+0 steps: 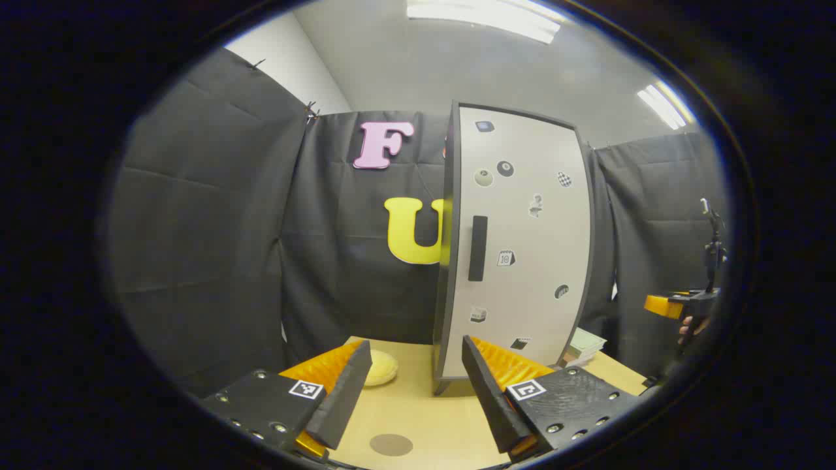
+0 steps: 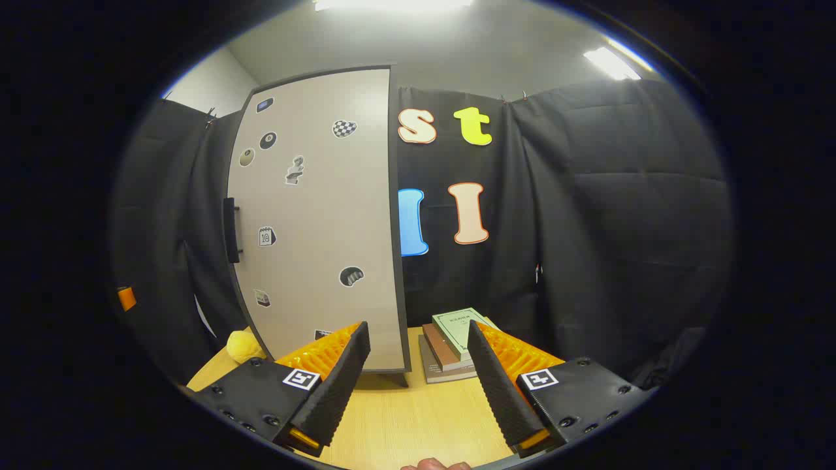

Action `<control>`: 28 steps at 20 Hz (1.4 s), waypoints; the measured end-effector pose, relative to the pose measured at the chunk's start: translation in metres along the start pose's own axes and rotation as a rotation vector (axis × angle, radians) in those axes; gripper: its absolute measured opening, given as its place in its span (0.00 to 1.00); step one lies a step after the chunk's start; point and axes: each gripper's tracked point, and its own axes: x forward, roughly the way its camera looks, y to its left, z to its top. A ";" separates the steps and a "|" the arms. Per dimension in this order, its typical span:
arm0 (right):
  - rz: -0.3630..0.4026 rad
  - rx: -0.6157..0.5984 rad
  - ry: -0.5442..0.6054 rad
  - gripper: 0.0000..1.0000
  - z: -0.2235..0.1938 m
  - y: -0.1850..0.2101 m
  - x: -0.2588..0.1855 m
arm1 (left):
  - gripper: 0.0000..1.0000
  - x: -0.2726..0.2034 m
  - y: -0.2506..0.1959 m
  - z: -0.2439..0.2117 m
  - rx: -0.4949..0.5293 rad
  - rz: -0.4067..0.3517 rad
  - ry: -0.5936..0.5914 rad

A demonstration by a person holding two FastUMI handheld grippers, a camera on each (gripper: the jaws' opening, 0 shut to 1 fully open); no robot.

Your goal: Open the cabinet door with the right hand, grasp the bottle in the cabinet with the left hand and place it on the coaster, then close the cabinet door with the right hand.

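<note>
Both claws stand with their fingers spread wide and nothing between them. From the left gripper view, the left gripper (image 1: 411,385) hangs low over the wooden table (image 1: 444,424), with the round grey coaster (image 1: 390,444) lying on the tabletop just ahead of and between its fingertips. Just past the left finger sits a pale yellow rounded object (image 1: 380,367), too blurred to name for certain. Behind it stands the cabinet (image 1: 516,241), its stickered door shut flush and the dark handle (image 1: 477,248) upright near the door's left edge; the bottle cannot be seen with the door shut. At the far right edge, a hand (image 1: 687,329) holds the other gripper, well apart from the cabinet.

From the right gripper view, the right gripper (image 2: 418,385) is likewise over the table, with a stack of books (image 2: 450,346) beyond its fingers, just beside the cabinet's right edge.
</note>
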 end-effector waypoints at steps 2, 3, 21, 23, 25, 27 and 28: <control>0.010 -0.005 0.007 0.96 0.000 0.005 -0.001 | 0.86 -0.002 0.003 -0.003 -0.002 0.009 0.004; 0.016 -0.005 0.010 0.96 0.001 0.007 -0.001 | 0.86 -0.003 0.004 -0.005 -0.005 0.010 0.006; 0.158 -0.062 -0.009 0.96 0.051 0.094 0.033 | 0.84 -0.024 0.021 -0.048 -0.043 0.056 0.069; 0.168 -0.072 -0.013 0.96 0.061 0.110 0.044 | 0.86 -0.028 0.027 -0.055 -0.048 0.074 0.084; 0.193 -0.070 -0.019 0.94 0.072 0.132 0.053 | 0.86 -0.029 0.028 -0.058 -0.060 0.083 0.090; 0.209 -0.051 -0.026 0.96 0.084 0.153 0.062 | 0.86 -0.031 0.035 -0.064 -0.070 0.101 0.098; 0.230 -0.039 -0.037 0.96 0.091 0.166 0.065 | 0.86 -0.036 0.040 -0.068 -0.075 0.111 0.104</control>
